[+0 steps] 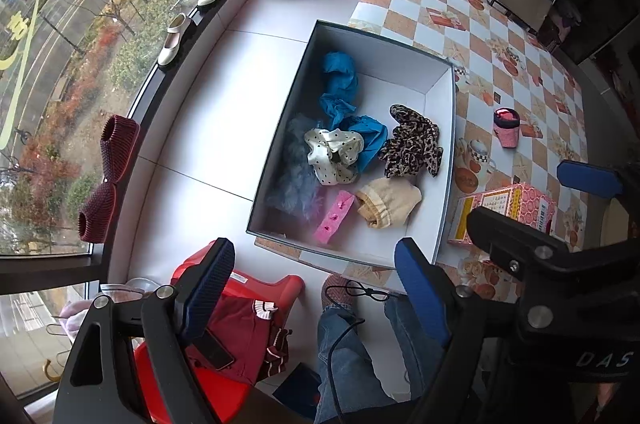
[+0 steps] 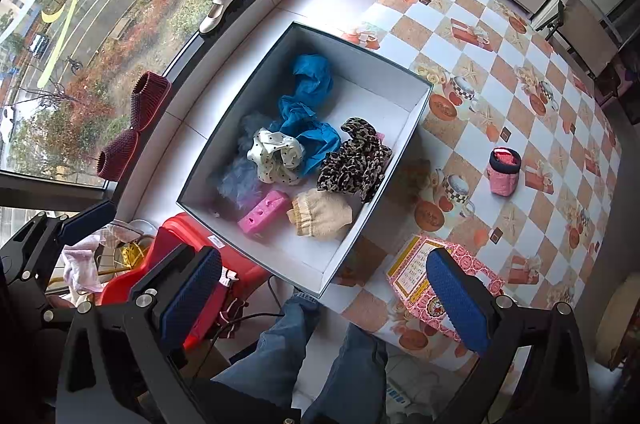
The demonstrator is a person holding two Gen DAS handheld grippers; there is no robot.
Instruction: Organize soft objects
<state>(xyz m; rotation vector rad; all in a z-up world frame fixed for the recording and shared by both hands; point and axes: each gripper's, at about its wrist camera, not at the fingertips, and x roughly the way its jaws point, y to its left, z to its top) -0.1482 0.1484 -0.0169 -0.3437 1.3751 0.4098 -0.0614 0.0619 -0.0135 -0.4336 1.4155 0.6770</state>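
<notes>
Both the left gripper (image 1: 316, 288) and right gripper (image 2: 326, 300) are hovering wide open, empty, before the storage box (image 1: 440, 159) holding a leopard-print scrunchie (image 1: 412, 143) and blue cloth (image 1: 340, 83).

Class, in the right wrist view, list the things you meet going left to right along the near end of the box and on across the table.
Pink block → beige knit piece → pink patterned carton → small pink pouch.

Glossy satin scrunchie (image 1: 334, 153), fuzzy knit sock (image 1: 390, 201), matt cardboard box (image 1: 446, 159).
</notes>
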